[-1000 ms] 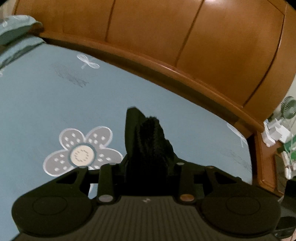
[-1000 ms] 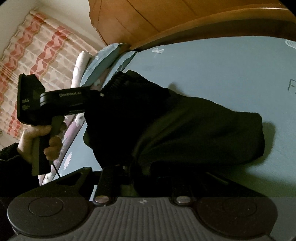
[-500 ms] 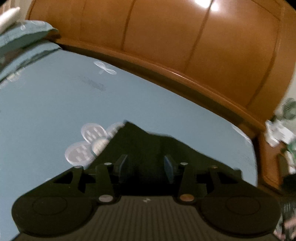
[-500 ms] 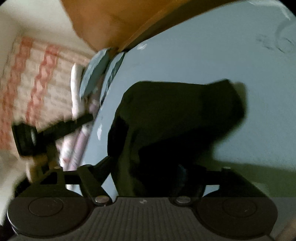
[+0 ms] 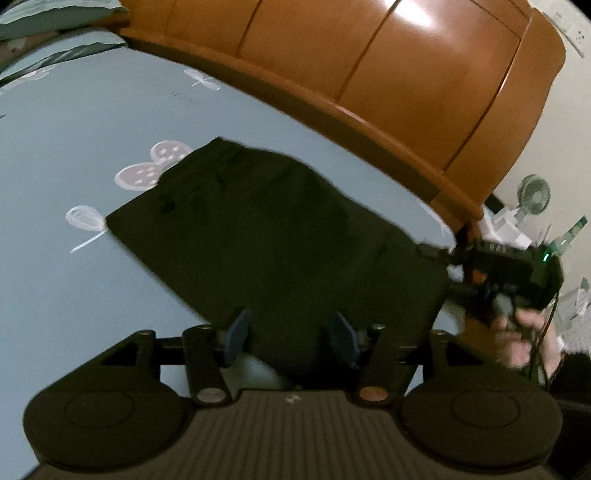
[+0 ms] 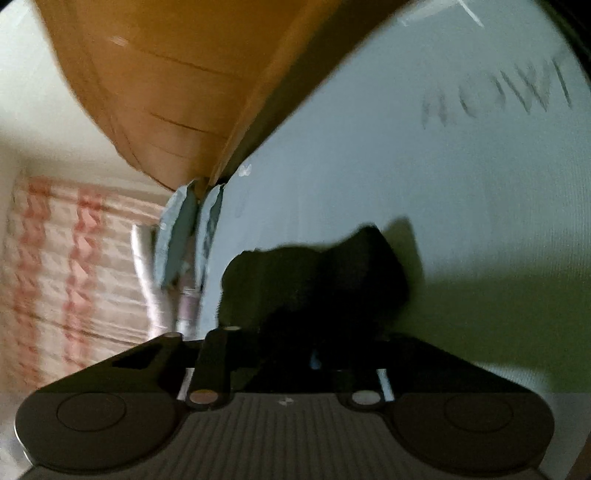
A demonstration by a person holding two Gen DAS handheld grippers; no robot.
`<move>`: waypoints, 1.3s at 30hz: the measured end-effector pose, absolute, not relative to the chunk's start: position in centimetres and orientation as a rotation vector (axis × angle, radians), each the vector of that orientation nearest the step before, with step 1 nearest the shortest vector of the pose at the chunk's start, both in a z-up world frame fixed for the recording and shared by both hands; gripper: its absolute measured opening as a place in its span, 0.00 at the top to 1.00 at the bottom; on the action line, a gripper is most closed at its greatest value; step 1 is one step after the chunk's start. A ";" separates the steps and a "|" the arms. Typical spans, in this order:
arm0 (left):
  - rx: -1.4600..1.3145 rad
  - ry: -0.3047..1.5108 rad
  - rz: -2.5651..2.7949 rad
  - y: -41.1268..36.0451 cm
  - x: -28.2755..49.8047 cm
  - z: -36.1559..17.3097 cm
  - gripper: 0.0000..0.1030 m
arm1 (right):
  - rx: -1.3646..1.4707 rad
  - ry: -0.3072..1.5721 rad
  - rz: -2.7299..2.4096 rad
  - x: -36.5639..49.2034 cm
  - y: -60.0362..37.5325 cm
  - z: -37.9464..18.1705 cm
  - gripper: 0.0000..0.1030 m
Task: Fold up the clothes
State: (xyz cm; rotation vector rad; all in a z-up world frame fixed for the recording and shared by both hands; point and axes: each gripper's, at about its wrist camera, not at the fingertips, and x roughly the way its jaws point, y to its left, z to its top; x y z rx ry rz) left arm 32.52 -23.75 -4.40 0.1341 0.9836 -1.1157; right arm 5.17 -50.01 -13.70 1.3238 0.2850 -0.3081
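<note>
A black garment [image 5: 273, 236] lies spread on the blue bedsheet [image 5: 74, 155] for folding, as the left gripper [image 5: 291, 334] opens, clear of the cloth, while the right gripper [image 6: 314, 354] closes at a dark bunched edge, its grip unclear.

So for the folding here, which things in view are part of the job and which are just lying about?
In the job:
black garment
left gripper, opening
right gripper, closing
bed sheet

Lying about:
headboard
pillows
desk fan
curtain
</note>
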 end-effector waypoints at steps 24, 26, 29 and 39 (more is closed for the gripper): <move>0.276 0.858 -1.157 -29.7 34.8 -3.4 0.48 | 0.417 0.617 -0.330 10.2 -44.4 -5.2 0.57; 0.306 0.843 -1.130 -31.0 35.4 -4.3 0.48 | 0.363 0.623 -0.292 11.8 -43.5 -5.4 0.57; 0.308 0.868 -1.067 -31.2 36.7 -5.8 0.49 | 0.301 0.617 -0.239 14.5 -42.7 -5.0 0.57; 0.293 0.907 -0.997 -29.7 38.0 -6.4 0.48 | 0.191 0.767 -0.237 17.7 -43.2 -6.4 0.55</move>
